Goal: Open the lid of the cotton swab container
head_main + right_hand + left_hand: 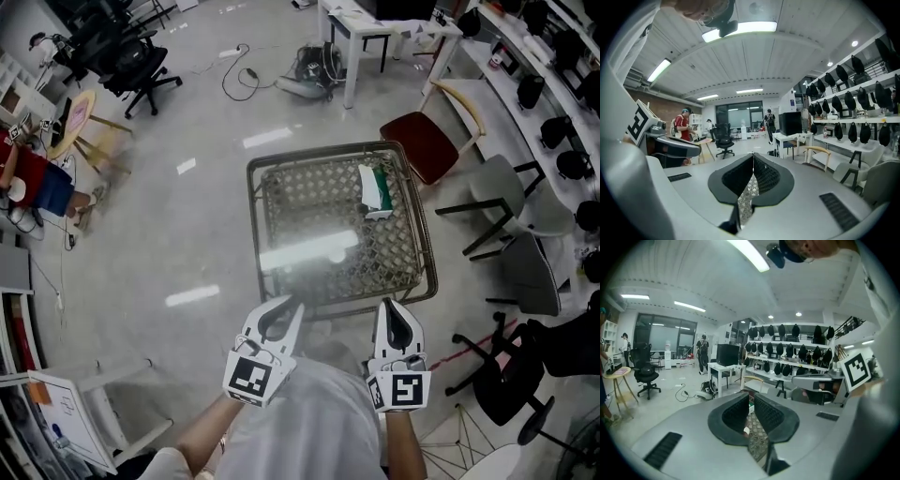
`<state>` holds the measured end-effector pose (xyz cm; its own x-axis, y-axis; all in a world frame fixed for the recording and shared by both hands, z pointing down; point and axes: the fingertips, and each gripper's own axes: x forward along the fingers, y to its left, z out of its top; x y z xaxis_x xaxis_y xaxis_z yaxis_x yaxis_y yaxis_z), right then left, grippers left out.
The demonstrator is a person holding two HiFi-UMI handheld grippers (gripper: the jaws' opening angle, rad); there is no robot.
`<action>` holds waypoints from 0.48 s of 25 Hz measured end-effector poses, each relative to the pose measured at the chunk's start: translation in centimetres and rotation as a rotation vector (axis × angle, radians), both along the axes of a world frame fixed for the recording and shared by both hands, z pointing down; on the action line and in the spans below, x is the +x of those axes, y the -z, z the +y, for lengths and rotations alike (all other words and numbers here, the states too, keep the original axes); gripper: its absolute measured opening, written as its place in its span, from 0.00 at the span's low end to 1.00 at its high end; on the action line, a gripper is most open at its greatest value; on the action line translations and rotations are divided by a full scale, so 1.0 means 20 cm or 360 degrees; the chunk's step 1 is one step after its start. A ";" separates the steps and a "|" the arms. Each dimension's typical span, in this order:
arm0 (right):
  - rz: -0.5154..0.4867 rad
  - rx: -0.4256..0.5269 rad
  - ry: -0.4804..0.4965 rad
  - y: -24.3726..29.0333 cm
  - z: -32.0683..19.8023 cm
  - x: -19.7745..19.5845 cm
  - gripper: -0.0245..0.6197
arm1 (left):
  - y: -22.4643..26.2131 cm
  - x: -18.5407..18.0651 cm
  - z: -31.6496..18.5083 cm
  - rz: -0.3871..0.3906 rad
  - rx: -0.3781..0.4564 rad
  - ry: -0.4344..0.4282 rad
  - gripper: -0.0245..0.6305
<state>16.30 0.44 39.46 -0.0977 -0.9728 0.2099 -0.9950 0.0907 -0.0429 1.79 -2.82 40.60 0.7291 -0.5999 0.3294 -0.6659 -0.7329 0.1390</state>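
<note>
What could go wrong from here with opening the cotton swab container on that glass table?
1. The left hand-held gripper and right hand-held gripper are both shut. Arriving like that, they could knock the white and green cotton swab container rather than grip it.
2. It lies near the right rim of the shiny glass-topped woven table, so a push might slide it off.

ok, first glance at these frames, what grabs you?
The glass-topped wicker table mid-floor, glare across it, with a white-and-green container near its far right corner. The left gripper and right gripper hover shut and empty at its near edge.
</note>
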 end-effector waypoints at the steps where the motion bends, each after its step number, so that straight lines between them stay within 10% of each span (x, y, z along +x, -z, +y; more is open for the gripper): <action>1: -0.0009 -0.0017 -0.0007 -0.02 0.00 0.01 0.04 | -0.03 0.01 0.00 -0.0013 -0.0015 -0.0016 0.05; 12: 0.0009 -0.0104 0.0049 -0.34 -0.16 -0.01 0.04 | -0.48 0.15 -0.20 -0.0148 -0.0006 -0.0164 0.20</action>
